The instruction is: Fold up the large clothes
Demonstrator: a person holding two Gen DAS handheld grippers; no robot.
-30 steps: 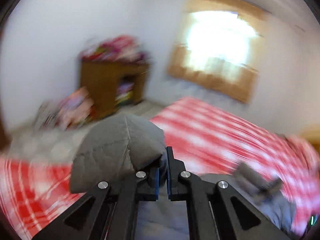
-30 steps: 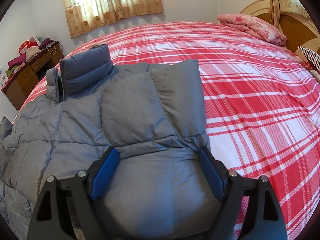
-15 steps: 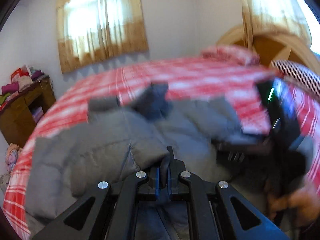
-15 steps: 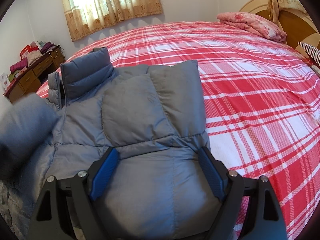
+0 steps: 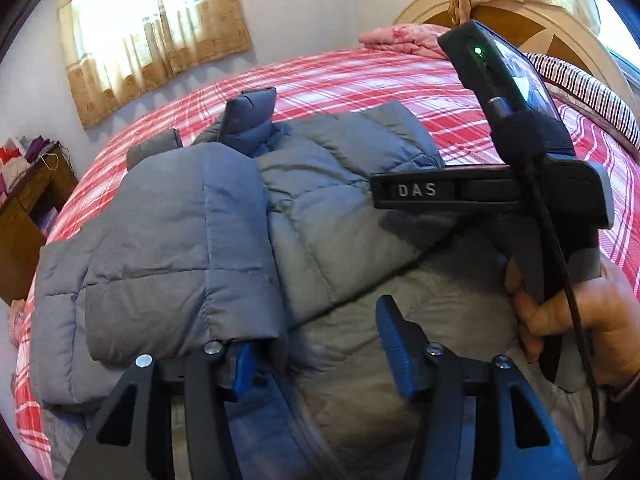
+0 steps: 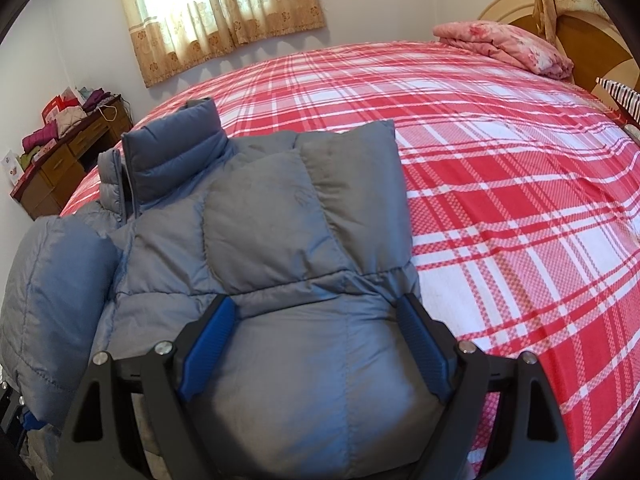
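A grey-blue puffer jacket (image 5: 328, 216) lies on the red plaid bed (image 5: 360, 76), collar standing up at the far end. Its left sleeve (image 5: 172, 248) is folded across the front, its cuff resting over my left gripper's left finger. My left gripper (image 5: 320, 348) is open, jaws wide apart over the jacket. In the right wrist view the jacket (image 6: 280, 220) has its right sleeve folded in. My right gripper (image 6: 316, 340) is open and rests on the jacket's lower part. It also shows in the left wrist view (image 5: 520, 192), held by a hand.
A folded pink quilt (image 6: 508, 44) lies by the wooden headboard (image 6: 592, 40). A wooden desk (image 6: 68, 160) piled with clothes stands left of the bed. Curtains (image 6: 224, 12) hang on the far wall. Bare plaid bedding (image 6: 520, 200) stretches right of the jacket.
My left gripper swung the left sleeve from the bed's side over onto the jacket front, then opened and let it go. My right gripper has stayed open and still.
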